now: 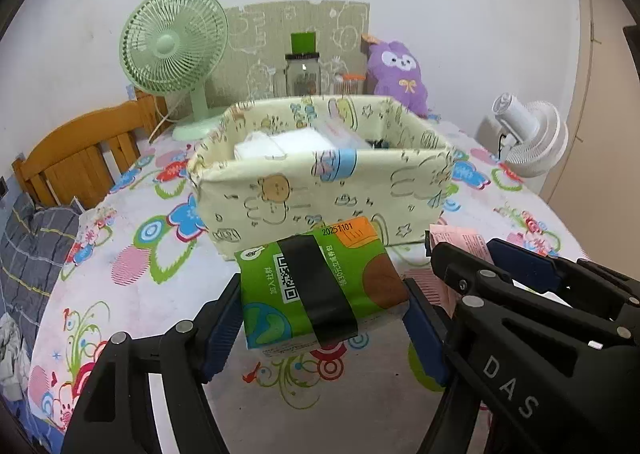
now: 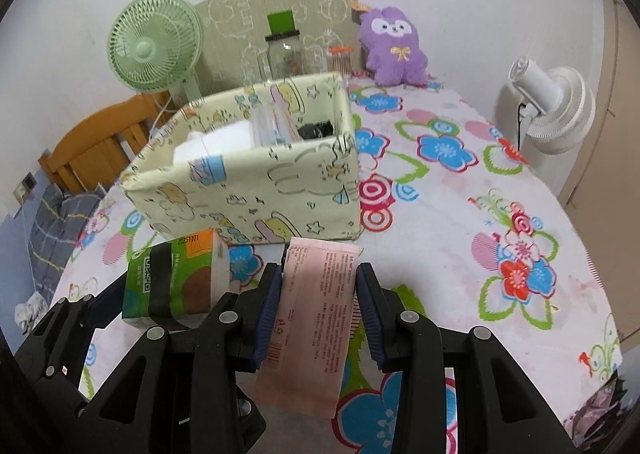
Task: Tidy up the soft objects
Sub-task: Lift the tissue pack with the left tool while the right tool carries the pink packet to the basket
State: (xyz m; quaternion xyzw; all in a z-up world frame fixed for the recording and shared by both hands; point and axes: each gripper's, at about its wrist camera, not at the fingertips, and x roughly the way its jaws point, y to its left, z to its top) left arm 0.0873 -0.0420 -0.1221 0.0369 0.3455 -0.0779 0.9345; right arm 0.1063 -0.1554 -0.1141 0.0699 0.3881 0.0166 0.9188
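Observation:
My left gripper is shut on a green tissue pack with a black band, held above the table just before the yellow cartoon-print fabric box. My right gripper is shut on a pink soft pack, held beside the green pack and in front of the box. The box holds white packs and clear wrapped items. The right gripper also shows at the right of the left wrist view.
The flower-print tablecloth covers the table. At the back stand a green fan, a glass jar, a purple plush and a white fan. A wooden chair stands at the left.

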